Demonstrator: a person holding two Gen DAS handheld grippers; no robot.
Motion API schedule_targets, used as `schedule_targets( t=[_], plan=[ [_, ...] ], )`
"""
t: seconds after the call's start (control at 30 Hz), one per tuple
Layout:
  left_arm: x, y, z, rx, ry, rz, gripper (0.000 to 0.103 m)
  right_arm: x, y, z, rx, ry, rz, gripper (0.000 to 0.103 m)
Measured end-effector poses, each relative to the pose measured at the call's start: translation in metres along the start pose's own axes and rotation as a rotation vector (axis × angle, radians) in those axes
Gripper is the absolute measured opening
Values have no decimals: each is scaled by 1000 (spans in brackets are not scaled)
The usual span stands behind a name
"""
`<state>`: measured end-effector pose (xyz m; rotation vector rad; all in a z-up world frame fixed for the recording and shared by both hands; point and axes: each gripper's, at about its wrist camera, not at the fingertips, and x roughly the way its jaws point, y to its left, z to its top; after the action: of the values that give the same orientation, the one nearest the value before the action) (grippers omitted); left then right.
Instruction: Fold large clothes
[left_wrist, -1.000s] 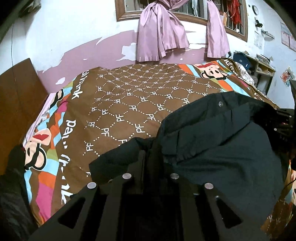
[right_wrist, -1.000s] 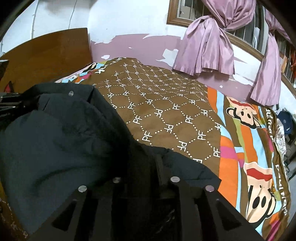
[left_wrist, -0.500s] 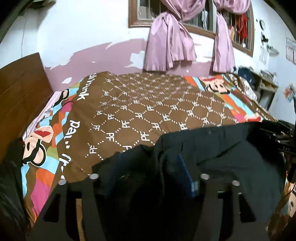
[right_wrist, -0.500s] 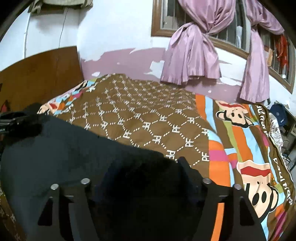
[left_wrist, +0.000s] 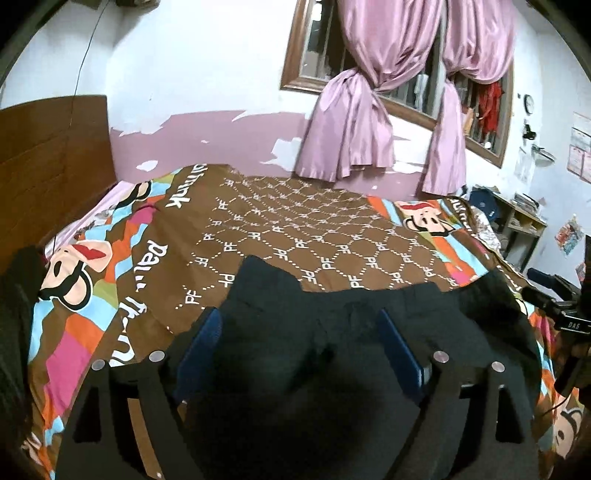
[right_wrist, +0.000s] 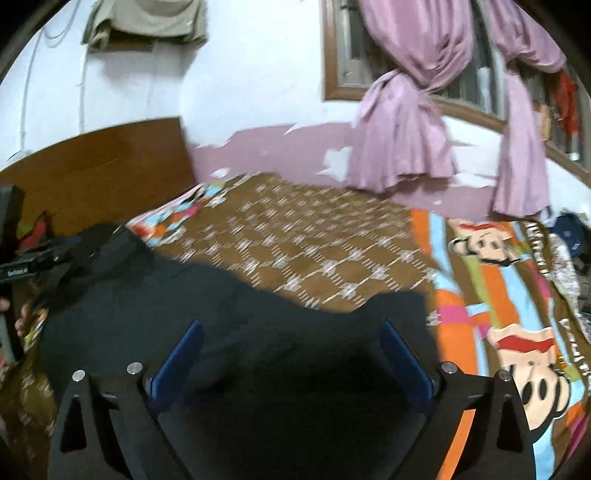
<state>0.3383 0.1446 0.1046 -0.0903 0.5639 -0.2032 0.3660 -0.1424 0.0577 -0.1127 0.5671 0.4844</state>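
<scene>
Across the bed (left_wrist: 332, 229), with its brown patterned cover, I see the dark garment (left_wrist: 332, 332) spread over the near edge, flat beneath both of my tools. My left gripper (left_wrist: 301, 341) stands wide open, blue pads (left_wrist: 201, 341) apart with cloth lying between them, unpinched. My right gripper (right_wrist: 291, 354) is likewise spread open above the fabric. Pink curtains (left_wrist: 351, 122) hang knotted behind.

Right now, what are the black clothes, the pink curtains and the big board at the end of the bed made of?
Black garment: matte, soft-looking fabric with limp folds; exact fibre unclear.
Pink curtains: probably satin-like cloth, shiny along its knotted folds.
Headboard: brown wood or wood veneer, smooth with faint grain.
</scene>
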Motion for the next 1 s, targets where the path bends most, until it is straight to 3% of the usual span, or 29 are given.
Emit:
schedule_targets(
  t=[0.17,0.27,0.37,0.43,0.5,0.57,0.8,1.0],
  plan=[
    [-15,-35,-24,88,10,-102,83,16,23,-30,-25,113,78,96],
    [-9,-54,-39,126,73,-167,83,28,24,-46,-17,169,83,96],
    [2,-64,-50,136,131,-198,85,41,21,-49,-3,170,79,103],
    [14,-68,-54,172,154,-180,88,52,18,-45,-8,171,73,103],
    [28,-73,-54,226,160,-117,90,63,12,-40,7,174,63,103],
    [45,-70,-52,238,166,-76,98,77,1,-33,48,180,49,103],
    [92,-31,-29,33,185,-39,99,102,-24,-23,127,192,-17,103],
    [105,-18,-20,21,229,-17,102,119,-33,-21,143,214,-60,103]
  ],
)
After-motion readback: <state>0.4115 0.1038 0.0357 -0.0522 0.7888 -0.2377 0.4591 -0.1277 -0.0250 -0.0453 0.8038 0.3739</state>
